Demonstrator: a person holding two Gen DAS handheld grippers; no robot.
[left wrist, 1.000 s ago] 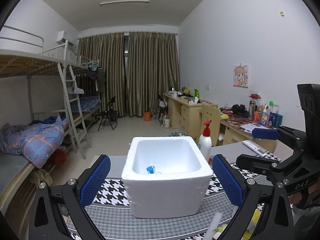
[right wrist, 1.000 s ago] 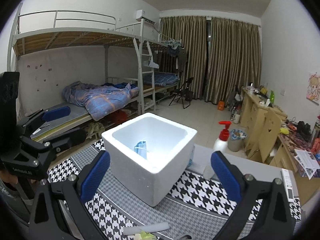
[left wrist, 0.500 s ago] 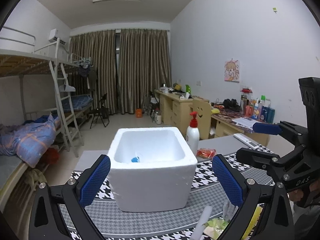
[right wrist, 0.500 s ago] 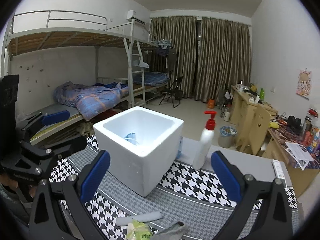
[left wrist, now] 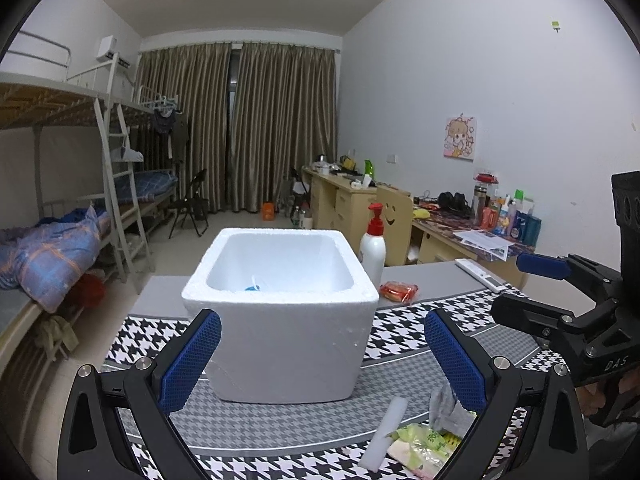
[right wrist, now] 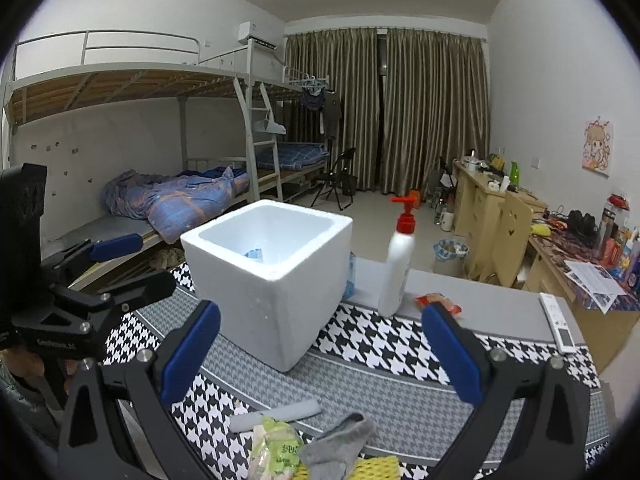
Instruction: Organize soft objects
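Note:
A white foam box stands on the houndstooth mat, with a small blue item inside it. Soft things lie at the near edge: a grey sock, a green plastic packet, a white foam stick and a yellow cloth. My left gripper is open and empty, in front of the box. My right gripper is open and empty above the pile. Each gripper shows at the edge of the other's view.
A white pump bottle with a red top stands behind the box beside a red snack packet. A white remote lies at the table's far right. Desks, a chair and bunk beds fill the room beyond.
Both grippers have drawn back and up from the box, so it looks smaller and farther. The sock, packet and foam stick have come into view at the bottom.

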